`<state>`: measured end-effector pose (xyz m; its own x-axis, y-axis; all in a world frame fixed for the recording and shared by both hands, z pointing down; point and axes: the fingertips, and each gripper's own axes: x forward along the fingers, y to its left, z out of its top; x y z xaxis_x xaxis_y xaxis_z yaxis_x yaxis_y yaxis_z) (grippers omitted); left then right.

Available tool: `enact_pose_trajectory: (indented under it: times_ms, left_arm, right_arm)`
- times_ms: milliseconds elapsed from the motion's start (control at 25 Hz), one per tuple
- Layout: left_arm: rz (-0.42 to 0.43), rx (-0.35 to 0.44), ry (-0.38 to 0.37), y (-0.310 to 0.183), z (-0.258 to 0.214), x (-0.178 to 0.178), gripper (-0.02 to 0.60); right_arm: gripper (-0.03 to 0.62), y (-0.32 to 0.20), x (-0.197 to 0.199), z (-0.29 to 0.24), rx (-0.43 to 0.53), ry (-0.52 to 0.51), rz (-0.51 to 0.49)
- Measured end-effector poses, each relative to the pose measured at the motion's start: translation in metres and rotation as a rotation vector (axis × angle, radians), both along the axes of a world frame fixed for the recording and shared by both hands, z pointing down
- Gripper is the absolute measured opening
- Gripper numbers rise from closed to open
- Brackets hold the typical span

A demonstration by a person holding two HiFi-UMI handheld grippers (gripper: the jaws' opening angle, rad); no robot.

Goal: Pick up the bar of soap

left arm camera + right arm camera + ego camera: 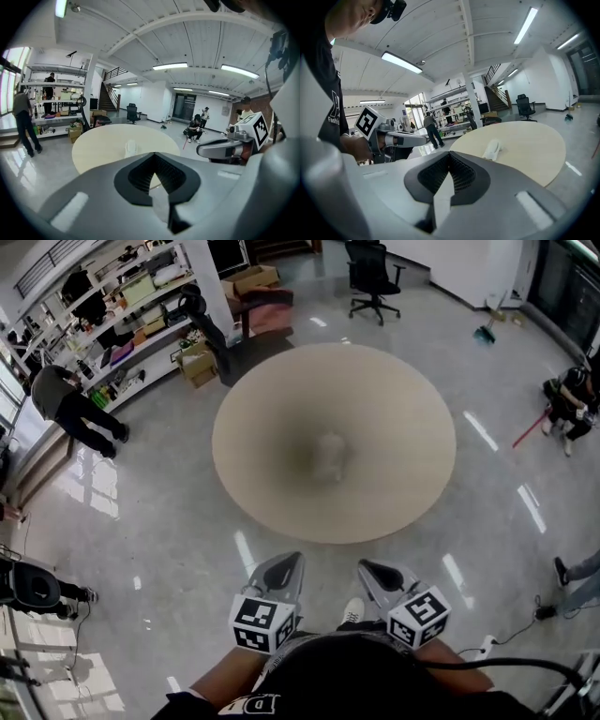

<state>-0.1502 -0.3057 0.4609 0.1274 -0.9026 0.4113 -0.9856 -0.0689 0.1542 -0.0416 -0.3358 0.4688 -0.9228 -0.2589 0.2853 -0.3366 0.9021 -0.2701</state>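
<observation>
A pale bar of soap (pixel 330 454) lies near the middle of the round beige table (pixel 403 399). Both grippers hover over the floor short of the table's near edge, close to the person's body. The left gripper (pixel 288 562) is shut with nothing in it, and so is the right gripper (pixel 373 570). In the left gripper view the soap (pixel 131 148) shows just above the closed jaws, and the right gripper (pixel 220 149) sticks in from the right. In the right gripper view the soap (pixel 491 150) lies up and to the right of the jaws, with the left gripper (pixel 401 138) at the left.
A black office chair (pixel 373 277) stands beyond the table. Stocked shelves (pixel 131 306) and cartons (pixel 248 282) line the far left, where a person (pixel 75 409) stands. Another person (pixel 567 399) crouches at the right. A cable (pixel 525 624) runs over the glossy floor.
</observation>
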Motion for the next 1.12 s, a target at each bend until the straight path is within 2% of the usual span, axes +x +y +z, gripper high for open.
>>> enact_pose_trajectory:
  times_ms: [240,400,600,840,1000,1120]
  left_arm:
    - [-0.086,-0.036,-0.028,-0.024,0.005,0.012,0.008]
    - [-0.084,-0.066,-0.012,-0.041,0.003,0.021,0.008]
    - [-0.079,-0.069,-0.010,-0.069,0.005,0.015,0.008]
    - [-0.018,-0.090,-0.007,-0.097,0.009,0.007,0.008]
    - [0.074,-0.083,0.015,-0.125,0.008,0.017,0.008]
    - [0.133,-0.064,0.016,-0.150,-0.003,0.008,0.008]
  right_arm:
    - [0.006,-0.035,0.017,0.007,-0.028,-0.012,-0.060]
    - [0.006,-0.054,0.016,0.000,-0.036,-0.029,-0.081]
    - [0.006,-0.083,0.016,0.006,-0.044,-0.040,-0.052]
    - [0.006,-0.103,0.019,0.002,-0.044,-0.029,0.018]
    - [0.006,-0.119,0.031,0.004,-0.046,-0.003,0.098]
    - [0.006,-0.132,0.021,-0.004,-0.042,0.011,0.150]
